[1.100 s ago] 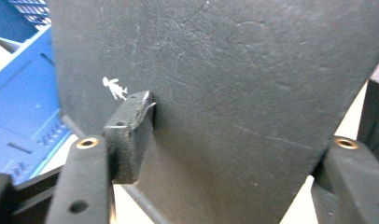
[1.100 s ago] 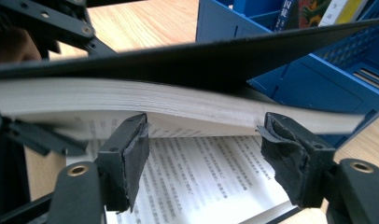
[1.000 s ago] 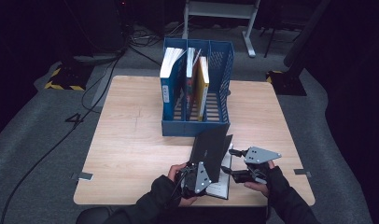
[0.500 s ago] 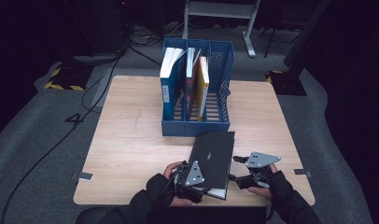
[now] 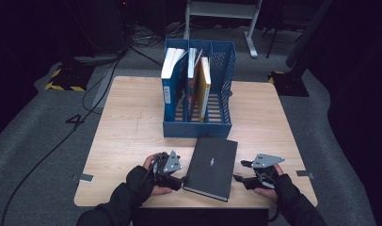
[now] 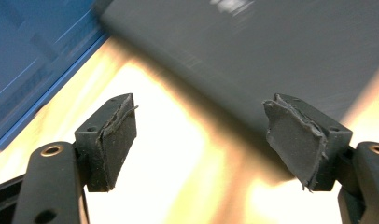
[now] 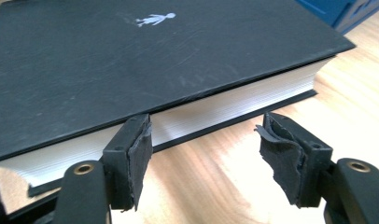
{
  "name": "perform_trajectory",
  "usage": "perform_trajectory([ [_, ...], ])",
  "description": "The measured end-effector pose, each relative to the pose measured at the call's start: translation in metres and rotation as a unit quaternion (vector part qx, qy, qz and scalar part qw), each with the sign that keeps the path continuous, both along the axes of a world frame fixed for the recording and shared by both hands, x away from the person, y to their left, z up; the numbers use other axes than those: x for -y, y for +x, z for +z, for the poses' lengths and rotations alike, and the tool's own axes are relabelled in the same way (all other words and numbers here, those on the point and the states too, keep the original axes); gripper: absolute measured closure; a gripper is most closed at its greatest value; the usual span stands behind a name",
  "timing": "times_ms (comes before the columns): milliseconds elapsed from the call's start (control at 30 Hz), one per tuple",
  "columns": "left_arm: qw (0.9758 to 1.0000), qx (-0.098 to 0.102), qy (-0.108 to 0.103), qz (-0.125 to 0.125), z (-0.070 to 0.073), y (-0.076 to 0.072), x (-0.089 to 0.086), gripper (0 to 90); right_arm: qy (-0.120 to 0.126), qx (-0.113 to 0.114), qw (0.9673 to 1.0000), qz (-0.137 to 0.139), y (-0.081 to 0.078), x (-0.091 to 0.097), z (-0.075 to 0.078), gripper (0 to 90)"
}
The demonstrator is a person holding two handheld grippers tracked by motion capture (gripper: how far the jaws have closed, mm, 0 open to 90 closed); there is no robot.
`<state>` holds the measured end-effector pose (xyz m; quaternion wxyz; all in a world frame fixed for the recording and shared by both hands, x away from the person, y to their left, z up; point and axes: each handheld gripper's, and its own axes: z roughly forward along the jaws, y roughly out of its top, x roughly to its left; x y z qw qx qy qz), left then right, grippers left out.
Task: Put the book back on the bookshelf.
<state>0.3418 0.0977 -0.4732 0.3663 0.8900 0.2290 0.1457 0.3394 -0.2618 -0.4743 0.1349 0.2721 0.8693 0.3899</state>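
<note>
High view looks down on one wooden table point(image 5: 132, 127) with one black hardcover book point(image 5: 211, 167) lying flat on it, near the person's edge, just in front of one blue file rack point(image 5: 198, 127). The rack has three compartments, and three upright books can be counted in it: one blue-spined point(image 5: 169, 92), one with a dark, reddish spine point(image 5: 193, 89) and one yellow point(image 5: 204, 89) (the rightmost compartment looks bare of books).

Two hands in dark sleeves come in from the bottom, one gripper in each. The left gripper point(image 5: 172, 176) sits just beside the black book's left long edge; the right gripper point(image 5: 243, 178) sits just beside its right long edge, so the book lies between the two.

In the left gripper view, the two black jaws stand apart with only bright tabletop between their two worn pads point(image 6: 117, 140); the book's dark cover is blurred ahead of them and untouched, so this gripper is released. Its jaws have just been opening and then eased in slightly, with nothing between them.

In the right gripper view, the two jaws also stand apart, released, and have just been closing a little. They point at the white page edge of the book point(image 7: 169, 70), whose cover carries one small white figure point(image 7: 155, 19); the left pad point(image 7: 138, 158) sits right in front of the pages, and whether it touches cannot be told.
</note>
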Motion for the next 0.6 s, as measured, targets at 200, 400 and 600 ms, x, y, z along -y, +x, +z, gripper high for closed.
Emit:
perform_trajectory([
  [200, 0.9993, -0.002, 0.03, 0.022, -0.014, 0.031, -0.002, 25.8, 0.018, 0.002, 0.9998, -0.009, 0.004, -0.001, 0.006, 33.9],
  [400, 0.9989, -0.006, 0.041, 0.021, -0.022, 0.046, 0.004, 25.8, 0.036, -0.004, 0.9993, -0.012, 0.008, -0.005, 0.009, 33.0],
  [600, 0.9996, -0.012, 0.022, 0.012, -0.024, 0.055, 0.014, 25.9, 0.022, -0.017, 0.9995, -0.013, 0.012, -0.016, 0.004, 30.5],
])
